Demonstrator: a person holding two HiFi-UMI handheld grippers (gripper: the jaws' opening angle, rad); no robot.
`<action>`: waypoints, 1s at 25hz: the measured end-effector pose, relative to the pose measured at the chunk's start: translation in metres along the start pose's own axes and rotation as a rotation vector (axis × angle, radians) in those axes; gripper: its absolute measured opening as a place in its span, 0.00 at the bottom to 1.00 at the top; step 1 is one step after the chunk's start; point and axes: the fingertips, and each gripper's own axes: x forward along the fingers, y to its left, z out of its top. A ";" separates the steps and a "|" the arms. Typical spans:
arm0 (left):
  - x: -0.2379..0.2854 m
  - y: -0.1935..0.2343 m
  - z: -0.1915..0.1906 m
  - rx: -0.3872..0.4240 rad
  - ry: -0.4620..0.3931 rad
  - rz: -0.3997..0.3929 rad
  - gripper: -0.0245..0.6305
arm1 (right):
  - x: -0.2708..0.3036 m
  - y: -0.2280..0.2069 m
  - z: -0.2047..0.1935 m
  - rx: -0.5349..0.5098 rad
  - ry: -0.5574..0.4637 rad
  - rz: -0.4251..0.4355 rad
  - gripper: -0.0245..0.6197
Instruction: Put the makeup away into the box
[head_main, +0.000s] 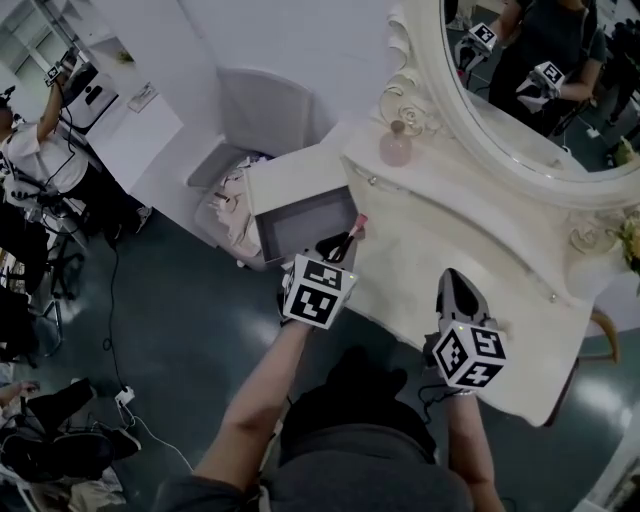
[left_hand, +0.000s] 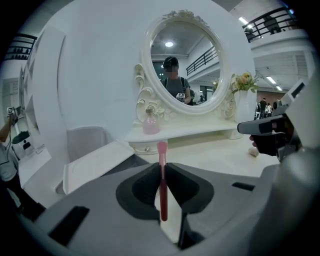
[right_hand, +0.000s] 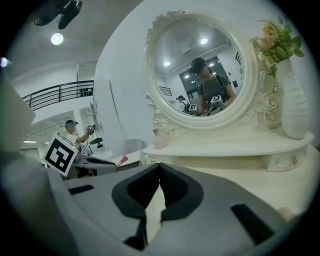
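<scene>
My left gripper (left_hand: 162, 167) had its fingers clamped on the pink makeup brush (left_hand: 162, 186), over the left edge of the dressing table (head_main: 470, 230), just beside the open grey box (head_main: 300, 228). My right gripper (right_hand: 159, 172) had its fingers pressed together on nothing, above the table's front edge.

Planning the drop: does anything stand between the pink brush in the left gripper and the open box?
Nothing visible does. The left gripper holds the pink brush right at the edge of the open box; its lid lies open on the far side.
</scene>
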 end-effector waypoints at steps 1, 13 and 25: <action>-0.002 0.007 -0.004 -0.005 0.003 0.006 0.11 | 0.004 0.006 -0.002 -0.004 0.007 0.008 0.05; 0.003 0.076 -0.038 0.003 0.068 0.014 0.11 | 0.050 0.049 -0.016 -0.026 0.053 0.044 0.05; 0.044 0.105 -0.066 0.020 0.200 -0.065 0.11 | 0.069 0.052 -0.019 -0.031 0.074 0.010 0.05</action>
